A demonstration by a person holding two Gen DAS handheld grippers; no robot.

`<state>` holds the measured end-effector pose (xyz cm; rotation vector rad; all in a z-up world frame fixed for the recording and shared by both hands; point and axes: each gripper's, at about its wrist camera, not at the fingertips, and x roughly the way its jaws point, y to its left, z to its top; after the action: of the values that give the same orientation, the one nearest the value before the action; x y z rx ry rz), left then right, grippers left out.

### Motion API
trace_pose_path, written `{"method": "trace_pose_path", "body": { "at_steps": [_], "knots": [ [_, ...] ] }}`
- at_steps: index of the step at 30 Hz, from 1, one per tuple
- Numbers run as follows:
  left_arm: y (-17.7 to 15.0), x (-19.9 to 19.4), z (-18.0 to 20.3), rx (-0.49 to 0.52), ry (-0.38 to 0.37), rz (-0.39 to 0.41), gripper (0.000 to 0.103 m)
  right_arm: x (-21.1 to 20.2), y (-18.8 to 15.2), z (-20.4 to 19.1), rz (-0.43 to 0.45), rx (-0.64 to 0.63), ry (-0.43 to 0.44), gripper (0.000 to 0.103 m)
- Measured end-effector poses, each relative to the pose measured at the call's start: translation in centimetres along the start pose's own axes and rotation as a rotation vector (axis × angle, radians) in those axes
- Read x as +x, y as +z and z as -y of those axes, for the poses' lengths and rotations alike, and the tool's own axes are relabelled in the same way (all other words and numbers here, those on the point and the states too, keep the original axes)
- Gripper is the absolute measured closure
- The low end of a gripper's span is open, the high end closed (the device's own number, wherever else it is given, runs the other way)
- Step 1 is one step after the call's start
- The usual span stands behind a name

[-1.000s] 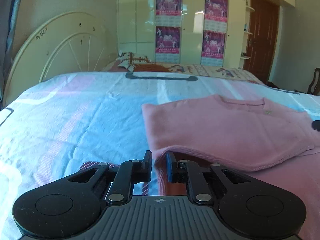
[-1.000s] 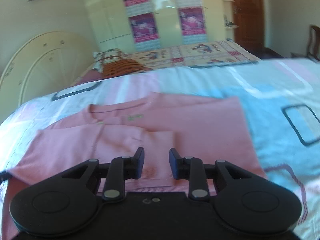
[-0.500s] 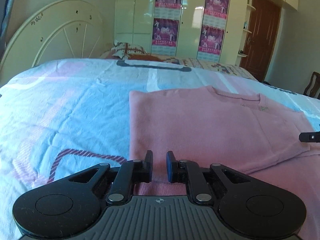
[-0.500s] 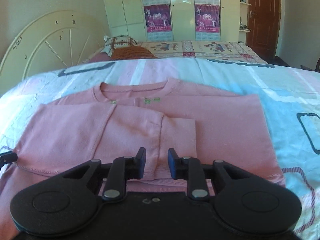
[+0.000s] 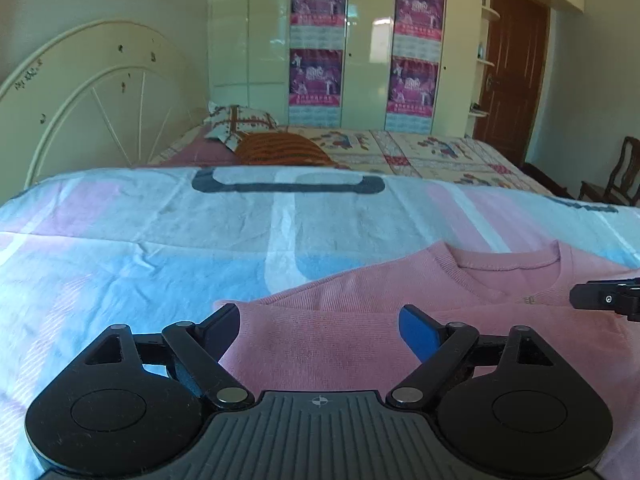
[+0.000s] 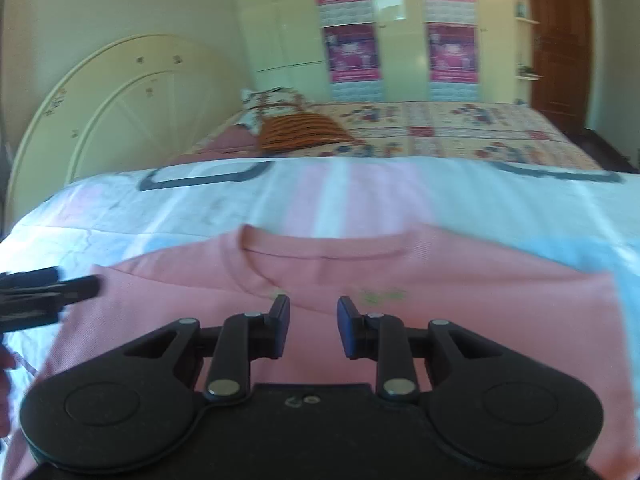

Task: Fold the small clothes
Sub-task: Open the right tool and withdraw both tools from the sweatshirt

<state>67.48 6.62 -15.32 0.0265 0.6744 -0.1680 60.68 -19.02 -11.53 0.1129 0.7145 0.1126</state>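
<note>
Pink sweater (image 5: 400,344) spread flat on the bed (image 5: 140,240), collar toward the headboard (image 5: 80,92), lower part already doubled up toward the collar. Left gripper (image 5: 320,326) low over the sweater's left side, jaws opening, fingers (image 5: 416,334) standing wide with only flat cloth under the gap and nothing pinched between them. Right gripper (image 6: 313,326) over the middle of the sweater (image 6: 460,320) just below the collar, fingers (image 6: 280,326) at a narrow gap, pads apart, no cloth caught between, small green mark on the knit just beyond the tips. Tip of the right gripper poking in at the right edge of the left wrist view, above the sweater beside the collar; black shape of the left gripper likewise at the left edge of the right wrist view, over the sweater's shoulder. Right wrist view somewhat blurred. Beyond the sweater, blue, pink and white bedsheet with a dark outlined rectangle; further off an orange striped cushion (image 5: 284,148), then a pale wardrobe (image 5: 360,40) with purple posters (image 5: 318,0) and a brown door (image 5: 514,76) to its right.
</note>
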Motion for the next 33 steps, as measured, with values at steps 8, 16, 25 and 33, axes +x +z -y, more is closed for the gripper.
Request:
{"method": "trace_pose_path", "body": {
  "at_steps": [8,16,25,33],
  "knots": [
    [-1.4,1.0,-2.8,-0.060,0.064,-0.039,0.017,3.0,-1.2,0.3,-0.066,0.011,-0.021,0.090],
    [-3.6,-2.2,3.1,0.038,-0.075,0.003,0.017,2.1,-2.8,-3.5,-0.058,-0.095,0.017,0.082],
    [-7.1,-6.4,0.5,0.016,-0.013,0.013,0.017,-4.9,-4.9,4.3,-0.012,0.014,-0.164,0.078],
    [-9.0,-7.6,1.8,0.070,-0.009,-0.033,0.017,-6.9,-7.8,6.3,-0.057,0.074,-0.230,0.080]
  ]
}}
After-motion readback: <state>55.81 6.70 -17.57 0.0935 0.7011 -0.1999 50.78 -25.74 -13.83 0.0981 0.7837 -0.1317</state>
